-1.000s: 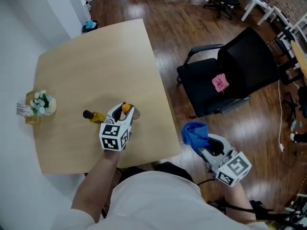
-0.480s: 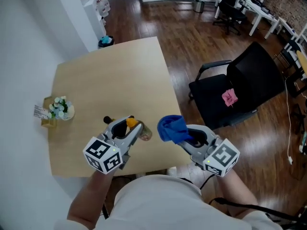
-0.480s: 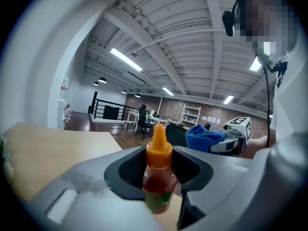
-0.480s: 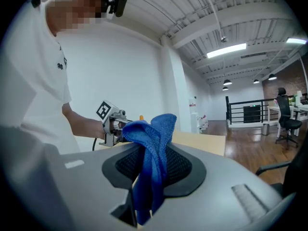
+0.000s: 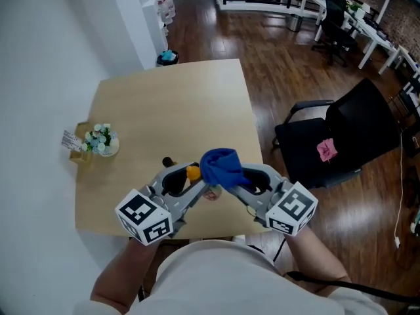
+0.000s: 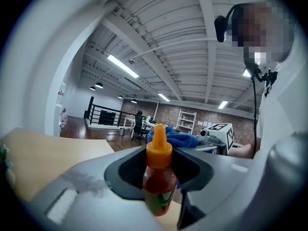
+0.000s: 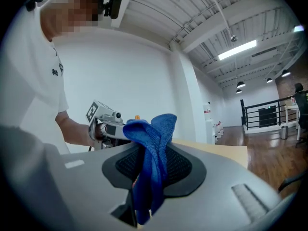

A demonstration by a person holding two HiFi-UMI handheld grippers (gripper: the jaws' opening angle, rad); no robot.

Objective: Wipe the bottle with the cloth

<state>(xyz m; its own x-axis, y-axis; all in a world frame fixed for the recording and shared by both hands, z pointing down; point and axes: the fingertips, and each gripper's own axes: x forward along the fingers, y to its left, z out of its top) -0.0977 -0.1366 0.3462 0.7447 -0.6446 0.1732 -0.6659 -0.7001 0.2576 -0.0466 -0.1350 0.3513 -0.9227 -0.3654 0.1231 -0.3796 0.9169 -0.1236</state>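
My left gripper [image 5: 194,184] is shut on a small sauce bottle [image 6: 158,181] with red contents and an orange cap [image 5: 192,172]; it holds the bottle upright above the near edge of the table. My right gripper [image 5: 231,178] is shut on a bunched blue cloth [image 5: 220,167], seen in its own view hanging from the jaws as cloth [image 7: 150,157]. In the head view the cloth sits right beside the bottle's cap, and I cannot tell whether they touch. The left gripper [image 7: 107,123] shows in the right gripper view beyond the cloth.
A light wooden table [image 5: 170,117] lies below the grippers. A small pot of flowers [image 5: 101,140] stands near its left edge. A dark small object [image 5: 168,162] lies on the table by the left gripper. A black office chair [image 5: 354,136] with a pink item [image 5: 326,150] stands on the right.
My right gripper has swung left with the blue cloth, from beside the table up to the bottle. The left gripper has lifted the bottle off the table.
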